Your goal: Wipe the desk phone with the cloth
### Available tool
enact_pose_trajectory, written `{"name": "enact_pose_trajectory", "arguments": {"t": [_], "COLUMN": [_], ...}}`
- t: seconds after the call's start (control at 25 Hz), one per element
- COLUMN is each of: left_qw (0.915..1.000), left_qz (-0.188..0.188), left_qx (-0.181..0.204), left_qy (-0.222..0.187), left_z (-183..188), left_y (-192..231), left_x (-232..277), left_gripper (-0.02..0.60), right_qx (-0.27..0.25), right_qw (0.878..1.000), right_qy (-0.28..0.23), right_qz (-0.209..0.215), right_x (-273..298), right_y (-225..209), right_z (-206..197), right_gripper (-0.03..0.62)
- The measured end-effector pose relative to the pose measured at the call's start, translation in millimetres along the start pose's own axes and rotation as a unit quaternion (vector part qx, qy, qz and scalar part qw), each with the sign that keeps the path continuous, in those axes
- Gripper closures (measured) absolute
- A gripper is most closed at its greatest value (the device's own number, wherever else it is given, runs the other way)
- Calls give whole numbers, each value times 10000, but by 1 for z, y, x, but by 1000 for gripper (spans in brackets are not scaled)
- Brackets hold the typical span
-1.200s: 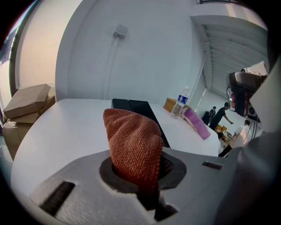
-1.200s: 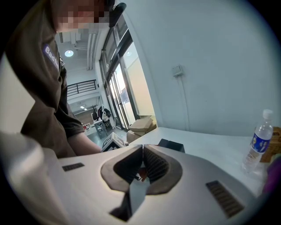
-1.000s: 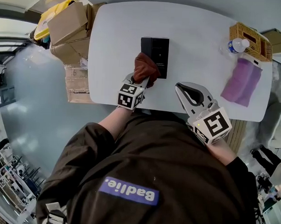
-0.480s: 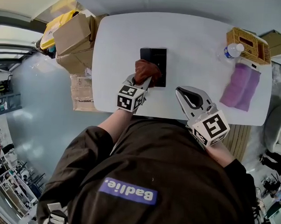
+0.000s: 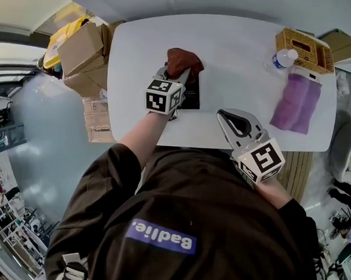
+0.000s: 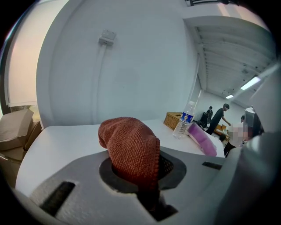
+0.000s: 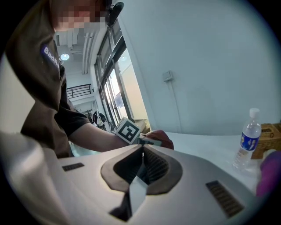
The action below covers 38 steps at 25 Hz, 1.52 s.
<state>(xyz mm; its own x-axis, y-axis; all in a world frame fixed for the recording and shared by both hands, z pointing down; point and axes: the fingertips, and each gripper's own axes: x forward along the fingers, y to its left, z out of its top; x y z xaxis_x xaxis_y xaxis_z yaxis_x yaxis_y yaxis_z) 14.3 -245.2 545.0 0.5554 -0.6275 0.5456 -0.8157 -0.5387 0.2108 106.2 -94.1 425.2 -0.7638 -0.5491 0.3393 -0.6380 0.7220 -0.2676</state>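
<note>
Left gripper (image 5: 177, 74): jaws clamped tight on a rust-brown cloth (image 5: 182, 59) with a knitted, loopy weave, bunched into a soft rounded lump that bulges up out of the grip. Lump pressed against the far end of the desk phone (image 5: 191, 94), a flat black rectangle with a matte face. Phone lying on a white table (image 5: 243, 46) with a smooth top and rounded corners, its near part partly hidden under the gripper and the marker cube (image 5: 164, 96).

Right gripper (image 5: 224, 114): jaws drawn fully together, ribbed dark pads meeting edge to edge, nothing between them. Held over the near edge of the table, apart from the phone.

At the far right corner of the table, a boxy tan basket (image 5: 303, 46) of woven wicker. Just beside it, an upright bottle (image 5: 281, 58) of clear plastic with a white cap and a blue label. Nearer than these, a purple cloth (image 5: 295, 103), soft and oblong, lying flat.

Off the table's left end, stacked boxes (image 5: 81, 48) of plain brown cardboard. Behind the table, a pale smooth wall with a small square socket plate (image 6: 106, 37).
</note>
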Motion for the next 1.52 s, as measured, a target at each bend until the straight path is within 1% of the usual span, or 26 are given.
{"name": "enact_pose_trajectory", "arguments": {"t": [0.2, 0.4, 0.6, 0.8, 1.0, 1.12, 1.24, 1.36, 1.52], "left_qw": [9998, 9986, 9972, 9950, 9930, 9929, 9935, 9934, 9921], "left_qz": [-61, -130, -229, -340, -495, -617, -788, -983, -1224], "left_qx": [-43, -106, -169, -231, -224, -271, -259, -185, -28], "left_qy": [210, 492, 697, 906, 1053, 978, 782, 564, 283], "left_z": [-28, -68, -104, -137, -161, -162, -151, -134, -119], "left_y": [-11, -24, -37, -48, -56, -61, -64, -64, -62], "left_x": [1, -13, -28, -43, -56, -66, -82, -111, -164], "left_gripper": [521, 520, 520, 521, 520, 520, 522, 520, 520], "right_qx": [25, 80, 20, 22, 13, -2, -109, -130, -157], "right_qw": [10000, 9999, 9999, 9999, 9998, 9997, 9994, 9990, 9982], "right_qy": [11, 45, 58, 101, 205, 215, 147, 63, -93], "right_qz": [5, 54, 90, 42, -54, -153, -278, -421, -569], "right_x": [-3, -1, 2, -1, -2, -2, 3, 8, 13], "right_y": [-2, 2, 10, 20, 34, 45, 61, 83, 127], "right_z": [-8, -14, -15, -18, -26, -28, -24, -21, -16], "right_gripper": [563, 563, 563, 563, 563, 563, 563, 563, 563]}}
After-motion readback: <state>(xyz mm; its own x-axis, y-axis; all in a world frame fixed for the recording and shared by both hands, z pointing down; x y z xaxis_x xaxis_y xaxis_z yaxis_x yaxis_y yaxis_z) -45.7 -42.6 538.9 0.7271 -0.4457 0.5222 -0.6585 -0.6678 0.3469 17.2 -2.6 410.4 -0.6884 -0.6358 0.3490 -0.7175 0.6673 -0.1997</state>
